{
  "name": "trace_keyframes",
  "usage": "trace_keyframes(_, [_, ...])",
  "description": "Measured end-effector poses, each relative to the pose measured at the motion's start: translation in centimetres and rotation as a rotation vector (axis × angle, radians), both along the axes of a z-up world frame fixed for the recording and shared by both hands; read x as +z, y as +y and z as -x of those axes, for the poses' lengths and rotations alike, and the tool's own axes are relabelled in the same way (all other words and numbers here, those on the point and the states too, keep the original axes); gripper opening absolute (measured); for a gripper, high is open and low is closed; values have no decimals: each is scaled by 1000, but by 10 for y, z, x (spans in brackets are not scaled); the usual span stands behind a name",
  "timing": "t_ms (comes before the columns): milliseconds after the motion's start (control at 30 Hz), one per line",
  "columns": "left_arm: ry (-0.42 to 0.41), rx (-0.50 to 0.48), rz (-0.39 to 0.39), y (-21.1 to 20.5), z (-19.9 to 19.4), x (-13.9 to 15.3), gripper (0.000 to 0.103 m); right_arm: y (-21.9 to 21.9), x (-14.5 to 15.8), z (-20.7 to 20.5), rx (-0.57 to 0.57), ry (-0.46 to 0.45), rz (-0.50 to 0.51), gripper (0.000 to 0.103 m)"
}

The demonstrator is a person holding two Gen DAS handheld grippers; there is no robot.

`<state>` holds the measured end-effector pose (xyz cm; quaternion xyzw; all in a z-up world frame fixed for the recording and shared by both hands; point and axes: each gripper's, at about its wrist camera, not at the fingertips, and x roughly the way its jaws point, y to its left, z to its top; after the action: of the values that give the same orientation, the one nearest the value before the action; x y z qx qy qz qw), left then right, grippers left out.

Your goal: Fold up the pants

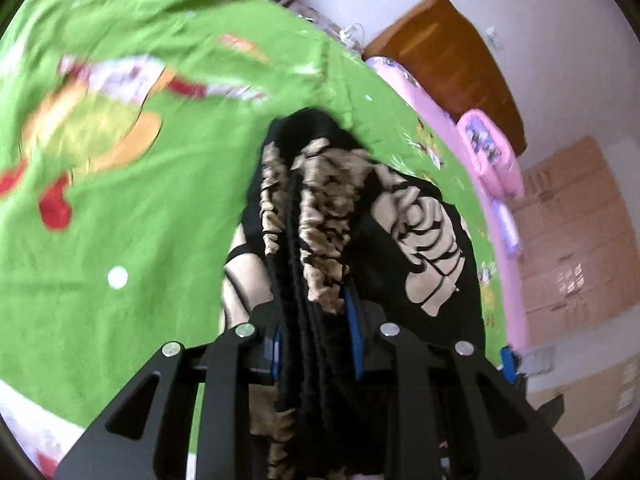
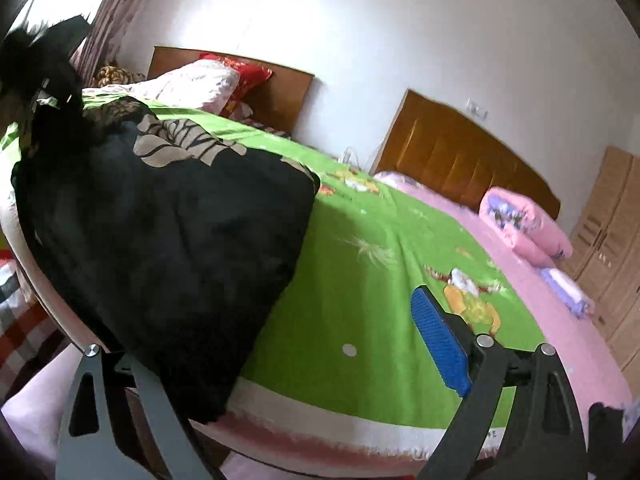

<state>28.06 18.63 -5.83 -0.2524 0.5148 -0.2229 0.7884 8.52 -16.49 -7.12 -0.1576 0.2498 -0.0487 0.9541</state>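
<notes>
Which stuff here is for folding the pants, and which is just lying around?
For the job:
black pants with a beige pattern
left gripper, clamped on the bunched waistband
right gripper, jaws wide apart
green blanket they lie on

Just lying about:
pink quilt roll
red pillow
wooden headboard
wardrobe

left wrist view close above pants (image 1: 320, 208), right wrist view lower, both facing green bedspread (image 2: 360, 280)
</notes>
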Motion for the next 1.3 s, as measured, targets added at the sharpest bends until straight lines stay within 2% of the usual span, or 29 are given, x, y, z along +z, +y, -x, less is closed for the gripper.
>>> trace_keyframes(67, [-8, 11, 36, 5, 2, -1, 26, -2, -1, -3, 0, 2, 1, 88])
trace_keyframes(200, [-22, 36, 61, 12, 12, -1, 44, -7, -2, -5, 3, 25, -36, 89])
trace_keyframes(267, [-34, 86, 80, 22, 17, -1, 53, -12, -2, -3, 20, 46, -62, 89])
trace_keyframes(300, [-43, 125, 73, 28, 23, 1, 63, -16, -3, 1, 43, 56, -77, 89])
trace_keyframes(333, [-72, 218, 10, 39, 36, 9, 77, -17, -4, 8, 66, 58, -91, 89])
trace_keyframes(367, [-95, 273, -41, 44, 46, 15, 80, -23, -4, 15, 98, 59, -115, 90])
trace_keyframes(400, [-126, 350, -126, 49, 61, 25, 80, -29, -4, 24, 143, 61, -150, 90])
trace_keyframes(433, [-144, 387, -186, 50, 71, 33, 80, -35, -4, 32, 188, 64, -183, 90])
trace_keyframes(467, [-171, 390, -213, 49, 80, 39, 80, -40, -3, 39, 225, 61, -215, 90])
trace_keyframes(500, [-208, 370, -228, 41, 89, 47, 80, -46, 0, 47, 261, 46, -256, 90])
trace_keyframes(567, [-285, 260, -233, 11, 106, 64, 80, -52, 7, 53, 323, 31, -322, 90])
trace_keyframes(633, [-341, 144, -228, -22, 116, 71, 86, -48, 15, 49, 428, 59, -380, 90])
trace_keyframes(700, [-368, 50, -249, -53, 119, 69, 87, -30, 20, 40, 530, 92, -374, 90])
trace_keyframes(733, [-367, 15, -299, -73, 116, 63, 87, -21, 21, 38, 558, 97, -353, 90])
trace_keyframes(800, [-355, -34, -412, -101, 110, 46, 87, -2, 24, 36, 607, 88, -290, 90])
trace_keyframes(900, [-306, -65, -525, -119, 100, 19, 87, 15, 15, 29, 665, 164, -273, 90])
trace_keyframes(967, [-312, -80, -557, -122, 110, 9, 89, 21, -2, 29, 709, 263, -276, 91])
trace_keyframes(1033, [-341, -95, -587, -127, 115, 6, 92, 23, -9, 37, 715, 251, -234, 91])
trace_keyframes(1067, [-344, -93, -602, -129, 116, 6, 92, 22, -7, 39, 728, 260, -244, 91])
trace_keyframes(1133, [-352, -74, -599, -131, 118, 13, 92, 12, 3, 39, 771, 297, -315, 92])
trace_keyframes(1200, [-397, -79, -552, -140, 132, 30, 92, -6, 23, 45, 849, 306, -404, 91])
trace_keyframes(1300, [-456, -146, -513, -167, 137, 44, 93, -41, 54, 39, 843, 215, -497, 93])
